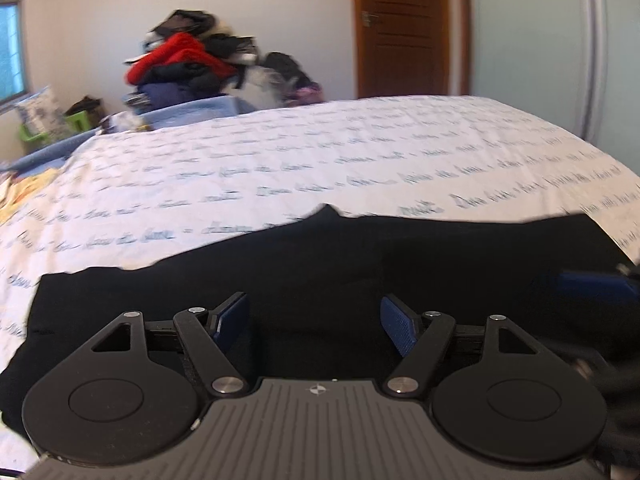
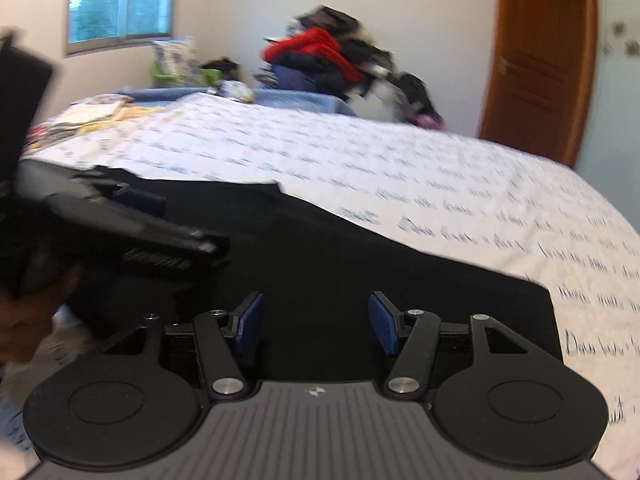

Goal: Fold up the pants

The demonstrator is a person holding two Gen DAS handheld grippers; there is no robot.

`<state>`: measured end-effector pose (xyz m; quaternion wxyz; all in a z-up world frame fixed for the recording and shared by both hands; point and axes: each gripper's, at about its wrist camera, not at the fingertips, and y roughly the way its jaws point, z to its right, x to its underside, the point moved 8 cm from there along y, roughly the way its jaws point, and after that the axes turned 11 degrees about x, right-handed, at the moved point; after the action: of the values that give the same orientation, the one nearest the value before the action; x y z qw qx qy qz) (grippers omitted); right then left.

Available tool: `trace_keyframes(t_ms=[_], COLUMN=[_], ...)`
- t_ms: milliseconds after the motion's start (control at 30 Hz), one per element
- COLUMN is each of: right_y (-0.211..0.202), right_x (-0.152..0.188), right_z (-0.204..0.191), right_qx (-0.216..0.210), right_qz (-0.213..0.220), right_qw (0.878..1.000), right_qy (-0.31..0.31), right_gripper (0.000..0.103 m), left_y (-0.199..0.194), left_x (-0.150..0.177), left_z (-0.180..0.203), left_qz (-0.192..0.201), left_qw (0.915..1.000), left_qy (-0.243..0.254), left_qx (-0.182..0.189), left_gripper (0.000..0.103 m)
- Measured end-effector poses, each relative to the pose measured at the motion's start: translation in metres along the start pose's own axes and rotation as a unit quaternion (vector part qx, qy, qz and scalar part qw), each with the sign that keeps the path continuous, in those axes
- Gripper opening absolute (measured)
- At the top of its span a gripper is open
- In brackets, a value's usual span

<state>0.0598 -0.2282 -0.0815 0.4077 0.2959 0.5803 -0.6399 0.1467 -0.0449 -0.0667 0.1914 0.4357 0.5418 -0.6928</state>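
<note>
Two grippers hover over the black pants (image 1: 320, 280), which lie spread flat on the bed (image 1: 280, 168) with its white printed sheet; the risk, as a judgement, is that a pinch catches only the top layer, or the sheet beneath, so the fold drags crooked; the left gripper (image 1: 316, 320) stands apart and holds nothing; the right gripper (image 2: 316, 320) is likewise parted, empty above the cloth.

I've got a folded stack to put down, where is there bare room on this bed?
The printed sheet beyond the black pants lies bare, from the pants' far edge toward the door side. The far corner by the clothes pile and the papers is crowded. Both tongs hover over the pants.
</note>
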Motion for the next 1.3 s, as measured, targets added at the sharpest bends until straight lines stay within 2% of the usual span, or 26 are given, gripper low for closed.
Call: trace_keyframes(t_ms=[100, 233, 300, 367, 433, 500, 633, 767, 933, 1067, 1133, 1300], right_y=[-0.011, -0.011, -0.006, -0.002, 0.001, 0.0, 0.0, -0.006, -0.011, 0.016, 0.026, 0.021], right_x=[-0.003, -0.002, 0.001, 0.005, 0.007, 0.008, 0.011, 0.001, -0.026, -0.018, -0.006, -0.011], right_z=[-0.019, -0.045, -0.055, -0.064, -0.071, -0.074, -0.076, -0.073, -0.053, -0.042, -0.044, -0.048], right_qx=[-0.038, -0.06, -0.054, -0.044, -0.043, -0.035, -0.044, -0.058, -0.097, -0.041, -0.039, -0.025], right_qz=[0.013, 0.018, 0.013, 0.009, 0.014, 0.019, 0.008, 0.009, 0.02, -0.024, -0.054, -0.033], right_qw=[0.999, 0.995, 0.993, 0.991, 0.988, 0.987, 0.986, 0.988, 0.995, 0.999, 0.998, 0.999], right_qy=[-0.026, -0.071, -0.101, -0.129, -0.147, -0.156, -0.162, -0.14, -0.029, -0.017, -0.024, -0.02], right_gripper=[0.057, 0.051, 0.04, 0.023, 0.012, 0.007, 0.007, 0.008, 0.008, 0.008, 0.008, 0.01], left_y=[-0.003, -0.007, -0.009, -0.009, -0.009, -0.01, -0.013, -0.016, -0.02, -0.022, -0.023, -0.027], left_x=[-0.004, -0.005, -0.003, -0.001, 0.003, 0.006, 0.009, 0.011, 0.014, 0.018, 0.022, 0.025], left_z=[-0.015, -0.019, -0.02, -0.021, -0.023, -0.024, -0.027, -0.031, -0.041, -0.047, -0.049, -0.05], left_qz=[0.001, 0.001, -0.002, -0.005, -0.009, -0.012, -0.011, -0.009, -0.01, -0.013, -0.018, -0.018], left_qw=[0.9996, 0.9996, 0.9995, 0.9994, 0.9992, 0.9992, 0.9992, 0.999, 0.9983, 0.9981, 0.9979, 0.9979], left_qy=[-0.027, -0.025, -0.028, -0.032, -0.034, -0.034, -0.032, -0.03, -0.041, -0.041, -0.042, -0.042], left_qx=[-0.004, -0.014, -0.015, -0.014, -0.016, -0.017, -0.021, -0.031, -0.04, -0.045, -0.047, -0.046], left_gripper=[0.074, 0.074, 0.074, 0.074, 0.074, 0.074, 0.074, 0.074, 0.075, 0.076, 0.076, 0.076])
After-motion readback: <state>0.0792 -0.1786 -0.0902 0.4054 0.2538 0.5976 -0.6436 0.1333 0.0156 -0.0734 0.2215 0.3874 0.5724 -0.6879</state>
